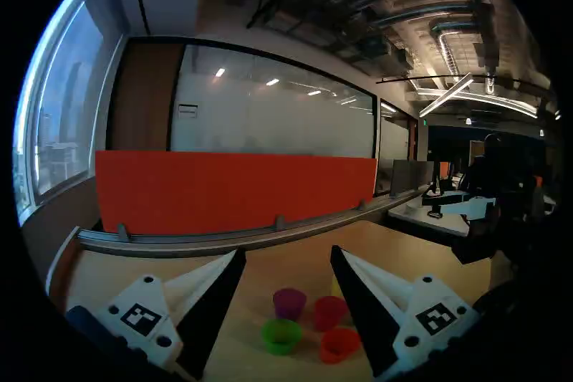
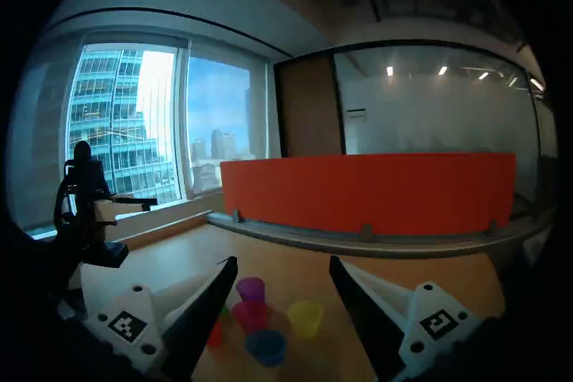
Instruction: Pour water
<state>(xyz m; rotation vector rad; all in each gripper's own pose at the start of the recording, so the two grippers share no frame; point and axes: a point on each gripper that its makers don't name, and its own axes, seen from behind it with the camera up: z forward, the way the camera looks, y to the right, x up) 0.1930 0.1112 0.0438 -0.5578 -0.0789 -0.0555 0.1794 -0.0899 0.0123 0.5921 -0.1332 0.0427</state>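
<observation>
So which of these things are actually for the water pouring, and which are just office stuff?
For the job:
- purple cup, red cup, green cup, orange cup
- yellow cup, blue cup
- left gripper and right gripper, fingers apart, holding nothing

Just there:
- orange divider
- frosted glass wall
- window

No writing, brand or number can be read here.
</observation>
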